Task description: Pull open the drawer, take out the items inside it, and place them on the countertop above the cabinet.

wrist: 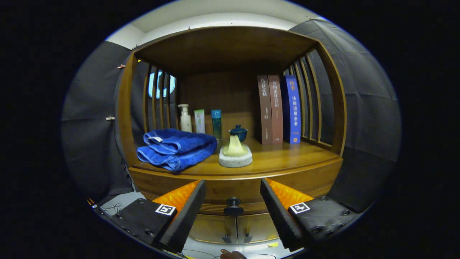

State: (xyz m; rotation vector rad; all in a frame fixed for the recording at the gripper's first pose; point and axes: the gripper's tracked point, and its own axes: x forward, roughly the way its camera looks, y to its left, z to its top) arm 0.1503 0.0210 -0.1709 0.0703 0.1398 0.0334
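A wooden cabinet stands ahead, its countertop (287, 158) at mid height. Below the countertop runs the drawer front (233, 189), closed, with a small dark round knob (233, 205) in its middle. My gripper (233, 201) is open, and the knob sits between the two fingertips (196, 196) without either touching it. The inside of the drawer is hidden.
On the countertop lie a folded blue towel (176, 148), a white round pad with a pale yellow piece on it (235, 154), a dark blue lidded pot (238, 132), three bottles (199, 121) at the back left and three upright books (280, 109) at the back right. Lower cabinet doors (237, 226) show under the drawer.
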